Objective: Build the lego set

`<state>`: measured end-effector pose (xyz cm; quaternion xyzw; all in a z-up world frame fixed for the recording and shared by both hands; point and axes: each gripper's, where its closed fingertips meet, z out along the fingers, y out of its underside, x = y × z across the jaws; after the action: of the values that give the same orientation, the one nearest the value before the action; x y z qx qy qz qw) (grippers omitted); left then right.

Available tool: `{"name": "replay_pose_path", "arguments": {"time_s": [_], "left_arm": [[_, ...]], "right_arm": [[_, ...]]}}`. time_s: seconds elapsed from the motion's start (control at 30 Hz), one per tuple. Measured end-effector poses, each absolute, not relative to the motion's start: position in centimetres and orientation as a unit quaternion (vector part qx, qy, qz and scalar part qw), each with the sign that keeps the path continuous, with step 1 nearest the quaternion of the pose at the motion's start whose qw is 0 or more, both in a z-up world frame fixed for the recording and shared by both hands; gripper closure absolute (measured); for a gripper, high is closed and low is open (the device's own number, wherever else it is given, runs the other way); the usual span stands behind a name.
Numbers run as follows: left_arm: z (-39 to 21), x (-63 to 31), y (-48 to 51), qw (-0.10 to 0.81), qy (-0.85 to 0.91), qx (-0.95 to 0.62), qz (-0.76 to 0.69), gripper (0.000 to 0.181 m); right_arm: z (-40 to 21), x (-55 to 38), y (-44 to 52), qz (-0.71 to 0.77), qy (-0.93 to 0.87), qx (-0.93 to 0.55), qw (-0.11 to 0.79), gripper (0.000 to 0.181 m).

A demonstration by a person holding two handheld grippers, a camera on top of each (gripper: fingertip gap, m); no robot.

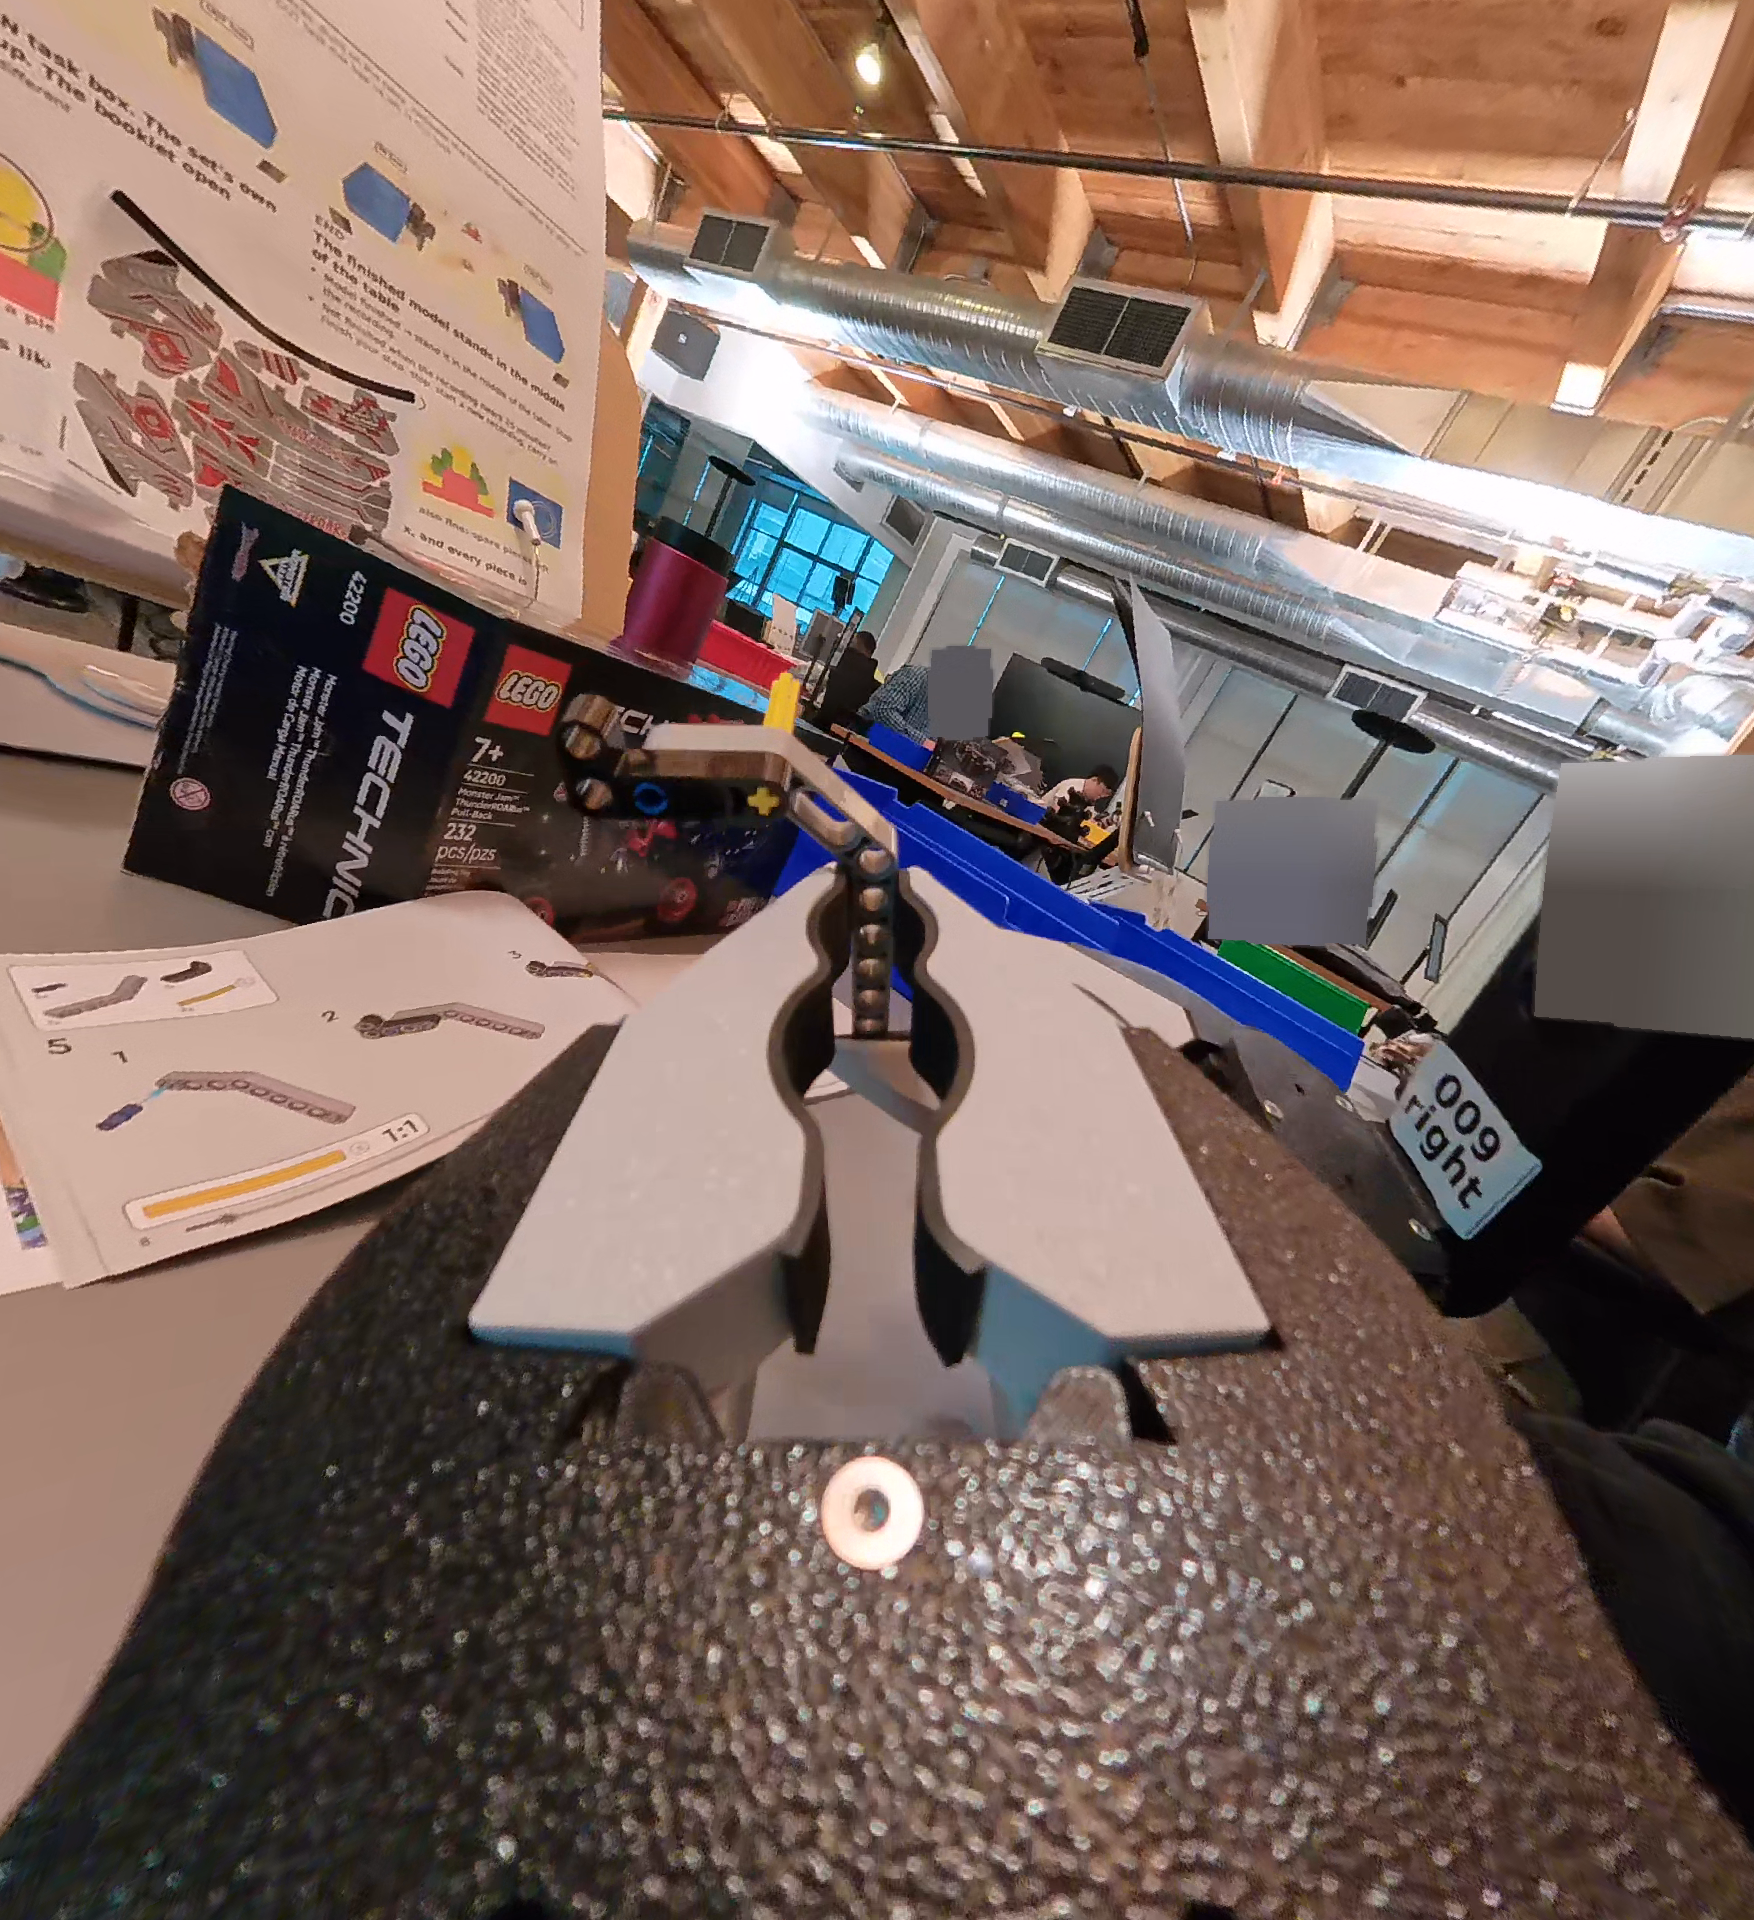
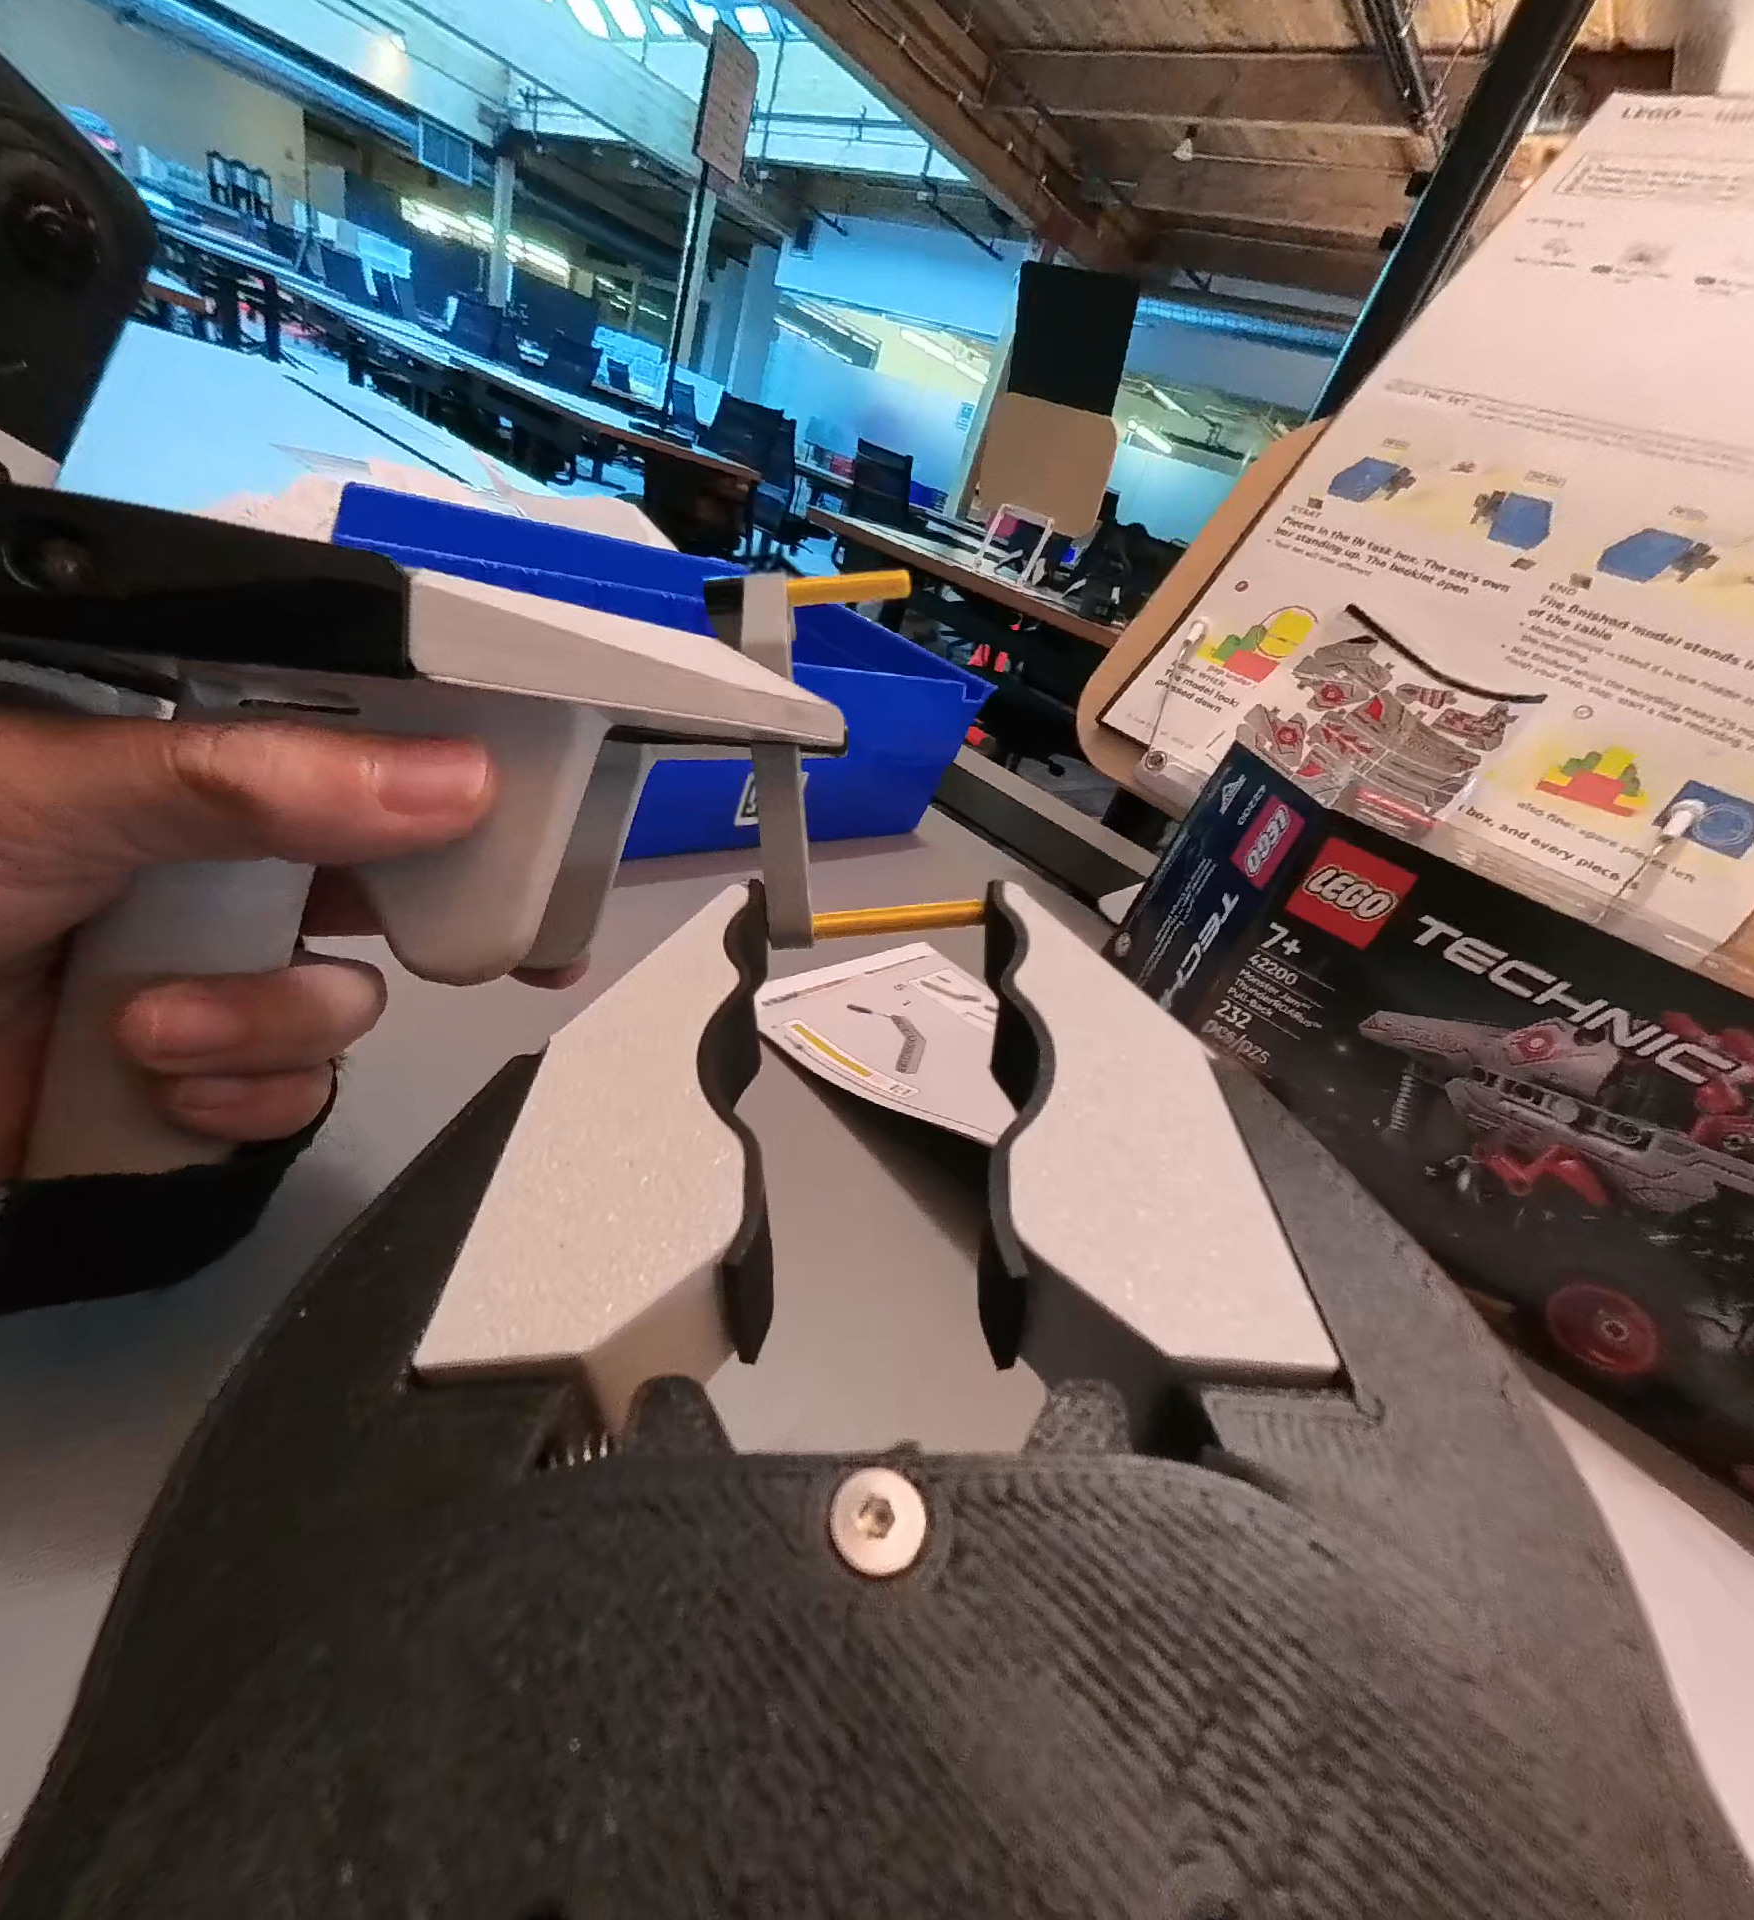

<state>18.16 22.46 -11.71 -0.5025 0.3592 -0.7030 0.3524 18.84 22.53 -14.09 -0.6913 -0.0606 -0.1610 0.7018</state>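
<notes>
My left gripper (image 1: 868,883) is shut on a grey angled beam (image 1: 871,940) and holds it above the table. The beam carries a black connector (image 1: 592,764), a blue pin (image 1: 649,800) and a yellow axle (image 1: 781,694) at its far end. In the right wrist view the left gripper (image 2: 826,732) comes in from the left, held by a hand (image 2: 177,831), with the beam (image 2: 777,800) hanging through its tips. My right gripper (image 2: 873,906) has its jaws half apart. They bracket the beam's lower end and a second yellow axle (image 2: 899,920) sticking out of it, touching both tips.
A blue bin (image 2: 852,748) stands behind the grippers. The set's black box (image 2: 1475,1039) lies on the right and the open booklet (image 1: 229,1091) lies flat on the grey table (image 1: 42,1455). A printed instruction board (image 2: 1579,520) leans behind the box. A maroon cup (image 1: 675,603) stands beyond. The grippers are tip to tip, or close to it.
</notes>
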Motion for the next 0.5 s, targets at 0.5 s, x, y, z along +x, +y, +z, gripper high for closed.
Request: {"name": "replay_pose_path", "arguments": {"time_s": [0.5], "left_arm": [[-11.5,18.0,21.4,0.385,0.358,-0.453,-0.720,0.177]], "right_arm": [[-13.4,18.8,22.1,-0.287,-0.114,-0.682,0.663,0.143]]}}
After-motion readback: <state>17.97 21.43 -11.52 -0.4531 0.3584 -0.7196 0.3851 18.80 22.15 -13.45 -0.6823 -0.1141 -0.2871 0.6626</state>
